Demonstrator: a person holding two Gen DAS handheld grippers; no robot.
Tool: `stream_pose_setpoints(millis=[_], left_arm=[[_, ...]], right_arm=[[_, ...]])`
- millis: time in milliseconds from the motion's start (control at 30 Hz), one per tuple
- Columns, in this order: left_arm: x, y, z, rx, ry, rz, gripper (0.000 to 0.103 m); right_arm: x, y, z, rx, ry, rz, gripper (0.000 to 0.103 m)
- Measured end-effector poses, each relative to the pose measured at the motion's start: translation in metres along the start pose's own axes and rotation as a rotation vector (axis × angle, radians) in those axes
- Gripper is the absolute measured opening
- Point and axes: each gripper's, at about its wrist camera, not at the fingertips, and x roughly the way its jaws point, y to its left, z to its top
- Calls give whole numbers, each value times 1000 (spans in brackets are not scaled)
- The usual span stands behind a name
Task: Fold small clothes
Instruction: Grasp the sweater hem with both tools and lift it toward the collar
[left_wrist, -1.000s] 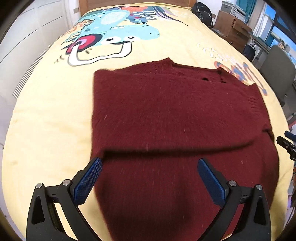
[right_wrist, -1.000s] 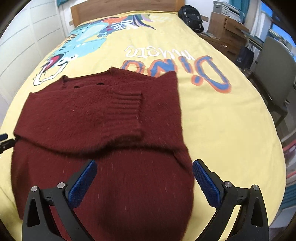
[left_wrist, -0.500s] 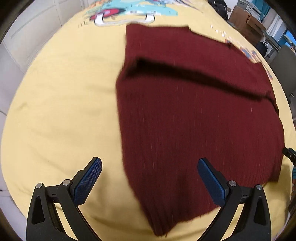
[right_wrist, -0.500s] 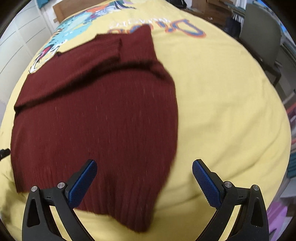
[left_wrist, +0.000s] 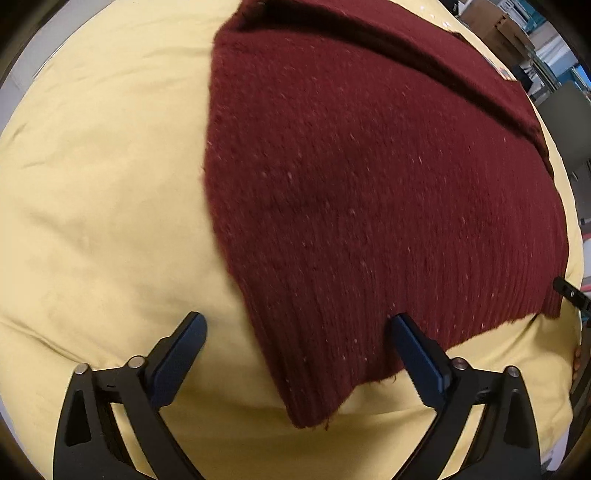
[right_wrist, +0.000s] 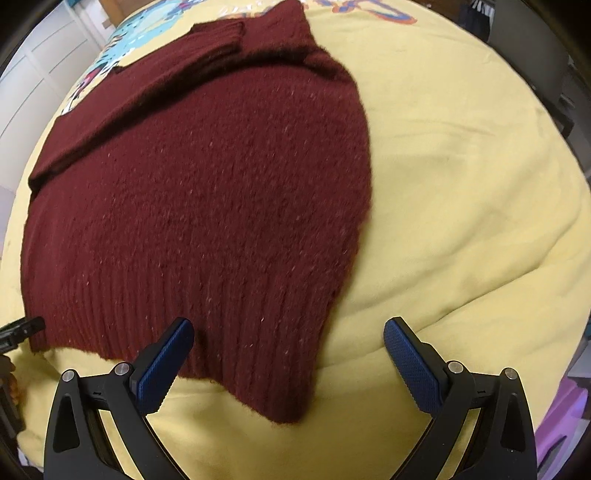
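A dark red knit sweater (left_wrist: 369, 177) lies flat on a yellow bedspread (left_wrist: 103, 206), sleeves folded across its upper part. It also shows in the right wrist view (right_wrist: 207, 192). My left gripper (left_wrist: 295, 354) is open, its blue pads straddling the sweater's near left hem corner. My right gripper (right_wrist: 288, 358) is open over the near right hem corner. Neither holds anything. The tip of the right gripper shows at the left view's right edge (left_wrist: 570, 295), and the left gripper's tip at the right view's left edge (right_wrist: 18, 328).
The bedspread (right_wrist: 461, 184) has a cartoon print (right_wrist: 110, 55) at its far end. White cabinet doors (right_wrist: 29, 74) stand to the left. A grey chair (left_wrist: 569, 110) and wooden furniture (left_wrist: 495, 26) stand beyond the bed's right side.
Both grippers have drawn back from the sweater's folded sleeves down to its hem and lowered toward the near corners. Both stayed open. The sweater has not moved.
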Motion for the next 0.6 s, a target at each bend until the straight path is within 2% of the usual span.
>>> stream_pose_setpoints(millis=[67,100,133,167,200,233,267,300,333,367,600], left_arm=[[0,-4,-3,21,2,-4,85],[0,-5,-4,26,0,-8,81],[-2,-6,-4,31,-2,-10,72],[-3,-7,-4,35,-4,-13,61],[-6,-9,-6,39,-6,-26,55],[-8,-9,-6,41,-6,-50,40],[-10,-10,-7,41,-5,-70,26],[-11,-11,-7,41,-1,-90,21],[-13,-13,-7,44,3,-105,14],[-15,-15,-7,59,0,-103,12],[-40,-12,-5,62,-40,-138,10]], right_arm=[[3,2,-2,-4,18,3,93],[5,2,-3,-4,32,3,83],[5,1,-4,-2,39,7,76],[5,0,-6,9,49,34,59],[5,-2,-6,21,53,55,45],[5,-3,-6,30,58,73,37],[5,-4,-6,36,68,93,25],[4,-6,-7,35,74,103,19],[3,-5,-7,32,80,112,17],[1,-5,-7,27,81,116,14],[-24,-10,6,14,34,146,12]])
